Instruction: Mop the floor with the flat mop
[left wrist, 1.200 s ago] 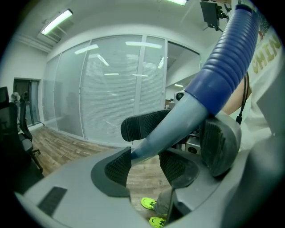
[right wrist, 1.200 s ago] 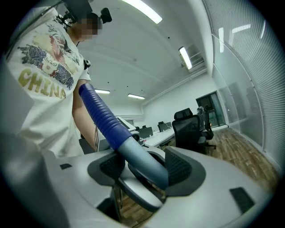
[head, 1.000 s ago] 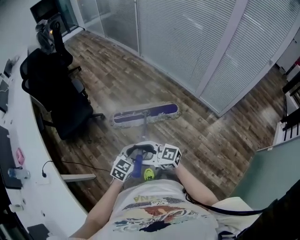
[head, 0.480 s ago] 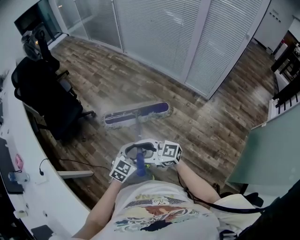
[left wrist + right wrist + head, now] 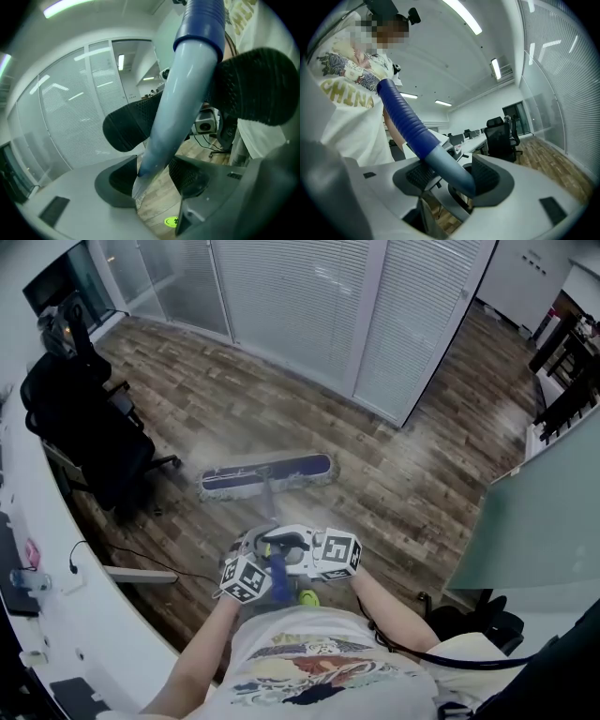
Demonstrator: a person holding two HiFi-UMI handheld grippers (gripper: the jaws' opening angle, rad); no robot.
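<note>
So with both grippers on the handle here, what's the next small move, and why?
Probably slide the flat mop head rightward across the wood floor. The left gripper and right gripper both have their jaws shut on the mop handle. The head lies flat, and the office chair crowds its left end while the boards to its right are open.

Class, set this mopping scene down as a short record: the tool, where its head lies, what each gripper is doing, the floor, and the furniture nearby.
Tool: flat mop, with a blue mop handle
Mop head: flat on the floor, ahead of the person
Left gripper: shut on the mop handle
Right gripper: shut on the mop handle
Floor: wood-look planks
Nearby: black office chair and white desk at left; glass wall with blinds beyond
</note>
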